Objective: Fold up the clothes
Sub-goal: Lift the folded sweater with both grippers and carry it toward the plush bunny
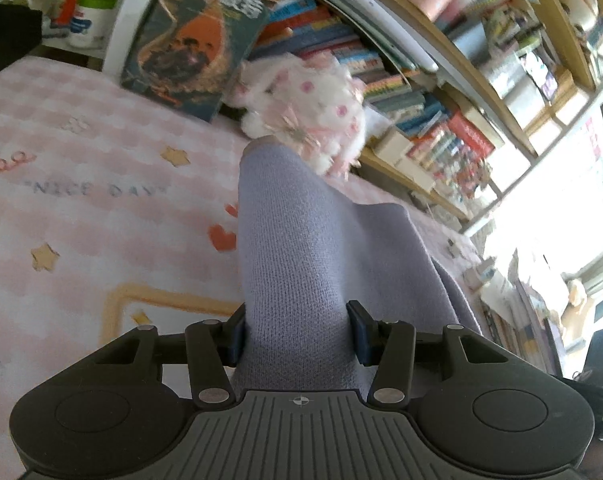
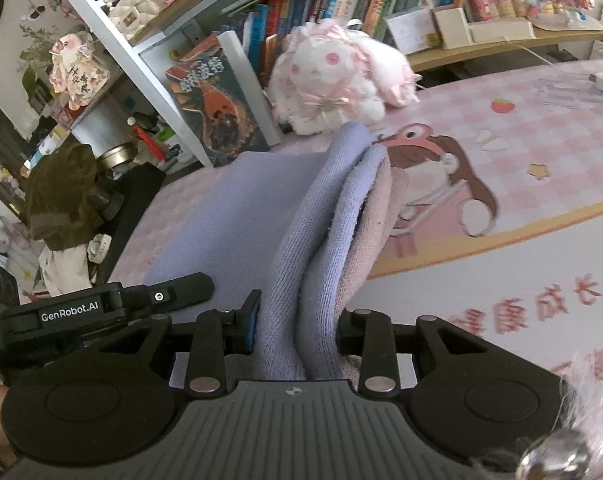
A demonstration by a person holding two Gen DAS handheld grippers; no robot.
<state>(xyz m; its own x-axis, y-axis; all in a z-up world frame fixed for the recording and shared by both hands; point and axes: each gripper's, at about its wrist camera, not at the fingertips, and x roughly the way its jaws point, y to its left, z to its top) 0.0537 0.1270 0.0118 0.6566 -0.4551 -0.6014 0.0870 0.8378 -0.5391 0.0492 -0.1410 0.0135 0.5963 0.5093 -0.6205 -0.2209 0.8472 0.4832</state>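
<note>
Above the pink checked bedspread (image 1: 81, 208), both grippers pinch the lilac knit garment: left gripper (image 1: 297, 332) grips one thick fold, right gripper (image 2: 297, 328) several bunched layers. Cloth runs lengthwise ahead toward the plush toy (image 2: 333, 76).

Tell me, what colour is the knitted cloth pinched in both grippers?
Lavender purple. The knitted cloth shows best in the right wrist view, with a pinkish layer beside it.

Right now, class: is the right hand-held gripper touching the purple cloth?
Touching. The right wrist view shows the right hand-held gripper with both fingers pressed against the bunched purple cloth.
</note>
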